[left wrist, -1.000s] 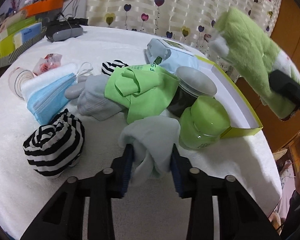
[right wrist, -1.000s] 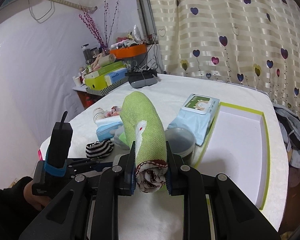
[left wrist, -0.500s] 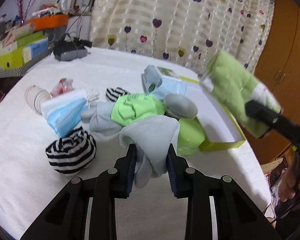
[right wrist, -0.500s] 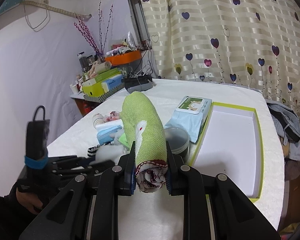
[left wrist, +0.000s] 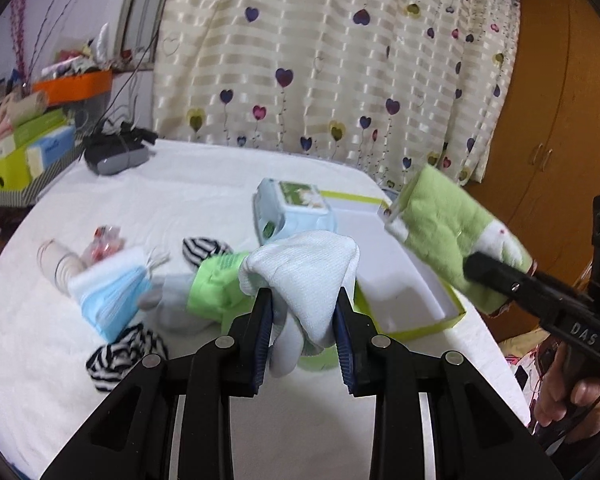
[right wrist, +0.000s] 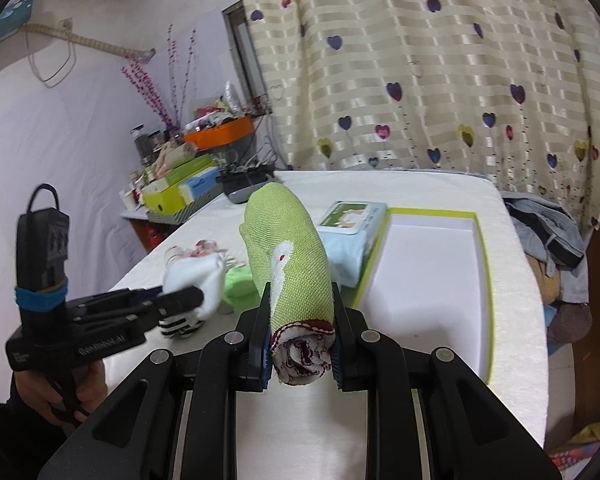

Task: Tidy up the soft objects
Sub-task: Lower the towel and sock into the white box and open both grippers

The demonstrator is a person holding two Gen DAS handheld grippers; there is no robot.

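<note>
My left gripper (left wrist: 304,312) is shut on a pale blue-white sock (left wrist: 300,268) and holds it above the table; the sock also shows in the right wrist view (right wrist: 196,276). My right gripper (right wrist: 300,316) is shut on a rolled green towel (right wrist: 290,248) with a white and red end, held in the air over the near right of the table; the towel also shows in the left wrist view (left wrist: 448,224). A white box with a lime rim (right wrist: 432,264) lies open and empty on the right. A green cloth (left wrist: 214,288), a grey sock (left wrist: 168,304) and striped socks (left wrist: 124,354) lie on the table.
A wet-wipes pack (left wrist: 292,212) sits beside the box's far left. Blue face masks (left wrist: 112,296) and a small glass (left wrist: 54,256) lie at left. A green jar (left wrist: 320,356) stands under my left gripper. Boxes and an orange tray (left wrist: 76,84) crowd the far left.
My left gripper has lifted the pale sock off the table and raised it. My right gripper has held the green towel in the air, drifting a little over the box side.
</note>
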